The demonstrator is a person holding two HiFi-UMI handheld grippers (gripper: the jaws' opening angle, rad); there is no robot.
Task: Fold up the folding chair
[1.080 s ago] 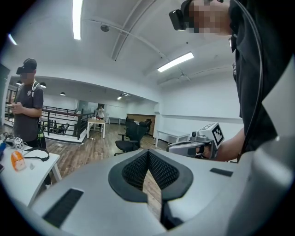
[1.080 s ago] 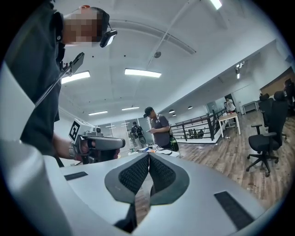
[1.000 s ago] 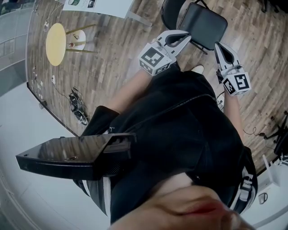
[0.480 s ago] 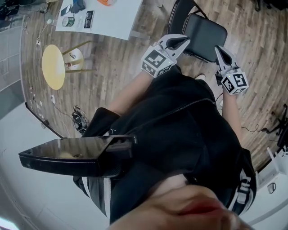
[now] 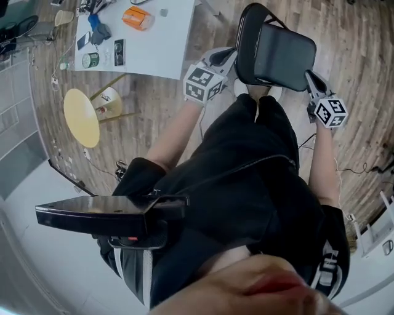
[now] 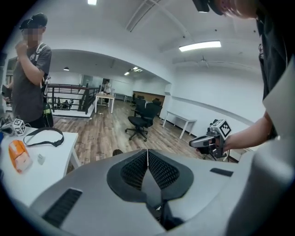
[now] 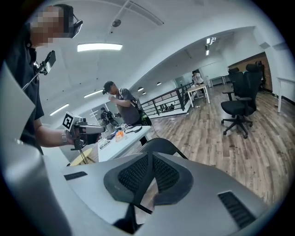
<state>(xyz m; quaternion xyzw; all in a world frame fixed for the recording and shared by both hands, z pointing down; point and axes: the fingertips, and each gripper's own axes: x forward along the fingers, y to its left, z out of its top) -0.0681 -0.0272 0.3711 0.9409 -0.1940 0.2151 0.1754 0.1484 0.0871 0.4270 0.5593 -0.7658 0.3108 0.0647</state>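
The black folding chair (image 5: 280, 56) stands unfolded on the wood floor in front of me, seat toward me and backrest (image 5: 245, 37) at its left in the head view. My left gripper (image 5: 230, 55) hangs beside the chair's left edge, jaws shut and empty. Just off the seat's right corner sits my right gripper (image 5: 310, 76), also shut with nothing in it. In the left gripper view the pads (image 6: 147, 152) meet and the right gripper (image 6: 208, 141) shows across from it. The right gripper view shows closed jaws (image 7: 148, 157), the chair's curved backrest (image 7: 161, 144) just beyond, and the left gripper (image 7: 86, 130).
A white table (image 5: 154, 52) with an orange item (image 5: 136, 17) and small things stands left of the chair. A yellow round stool (image 5: 81, 117) is near it. Cables lie on the floor at the left. A person (image 6: 28, 87) stands by the table. Office chairs (image 7: 239, 108) stand farther off.
Both grippers have dropped and spread to either side of the chair. The chair and the white table now sit fuller in the head view. Both pairs of jaws stayed shut.
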